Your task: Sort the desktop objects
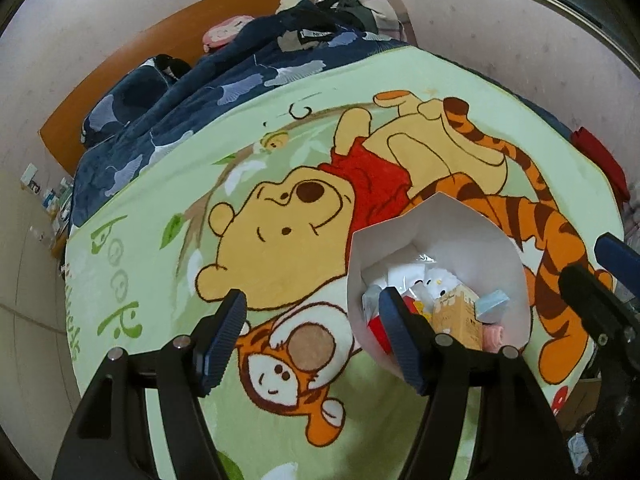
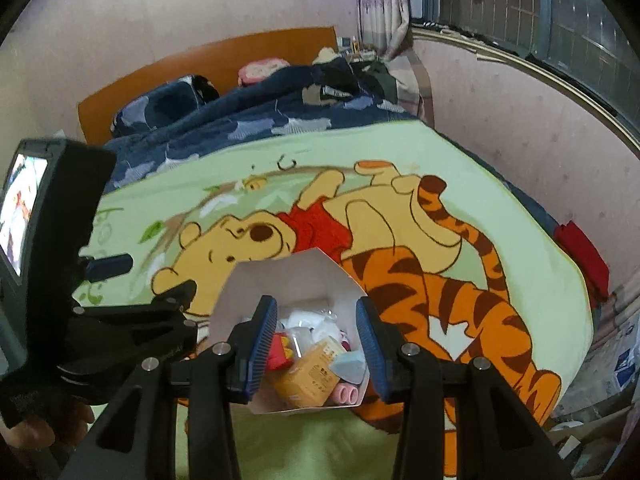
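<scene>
A white paper box (image 1: 432, 232) stands on the cartoon blanket (image 1: 160, 248) and holds several small items: an orange carton (image 1: 460, 320), a light blue piece (image 1: 494, 304), a red item and white packets. My left gripper (image 1: 312, 340) is open and empty, left of the box, with its right finger at the box's rim. My right gripper (image 2: 316, 344) is open and empty, its fingers straddling the box (image 2: 288, 276) from above. The orange carton (image 2: 312, 376) and pink rolls (image 2: 346, 396) show between them. The left gripper's body (image 2: 120, 328) is at the left.
A dark blue quilt (image 1: 192, 92) and pillows lie at the bed's far end before an orange headboard (image 2: 208, 60). A red cloth (image 2: 584, 256) hangs at the bed's right edge. Walls and a window (image 2: 560, 20) lie to the right.
</scene>
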Tool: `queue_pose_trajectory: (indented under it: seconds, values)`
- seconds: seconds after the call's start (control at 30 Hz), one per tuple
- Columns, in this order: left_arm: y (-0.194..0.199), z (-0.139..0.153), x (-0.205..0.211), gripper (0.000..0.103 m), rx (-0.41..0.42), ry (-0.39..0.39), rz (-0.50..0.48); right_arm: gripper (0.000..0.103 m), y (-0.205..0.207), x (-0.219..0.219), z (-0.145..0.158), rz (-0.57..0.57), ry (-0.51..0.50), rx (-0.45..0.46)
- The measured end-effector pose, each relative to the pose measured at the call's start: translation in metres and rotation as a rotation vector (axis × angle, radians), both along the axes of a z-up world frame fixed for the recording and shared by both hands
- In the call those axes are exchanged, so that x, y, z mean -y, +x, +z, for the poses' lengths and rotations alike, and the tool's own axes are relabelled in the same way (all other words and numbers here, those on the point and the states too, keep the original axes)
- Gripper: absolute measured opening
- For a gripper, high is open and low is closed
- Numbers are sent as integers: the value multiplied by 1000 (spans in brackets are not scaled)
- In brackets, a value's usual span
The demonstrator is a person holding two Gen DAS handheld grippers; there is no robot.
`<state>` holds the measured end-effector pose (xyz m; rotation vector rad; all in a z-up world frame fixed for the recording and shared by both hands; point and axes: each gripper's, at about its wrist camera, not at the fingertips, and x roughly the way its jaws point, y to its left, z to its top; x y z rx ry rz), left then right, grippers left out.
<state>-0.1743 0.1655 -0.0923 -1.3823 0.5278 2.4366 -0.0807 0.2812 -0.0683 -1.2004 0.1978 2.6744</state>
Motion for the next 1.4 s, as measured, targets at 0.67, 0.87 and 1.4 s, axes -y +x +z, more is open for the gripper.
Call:
queue_pose_trajectory:
  seconds: [0.67, 0.87, 1.4]
  values:
    - [119, 69, 14, 81, 13, 103, 10, 48, 108, 14, 35, -37, 49, 21]
    - [137, 84, 9, 86, -14, 97, -1, 48, 126, 11, 43, -66, 57, 13]
    - [144, 112, -6, 88, -81, 119, 2, 49, 150, -8, 58, -134, 68, -33]
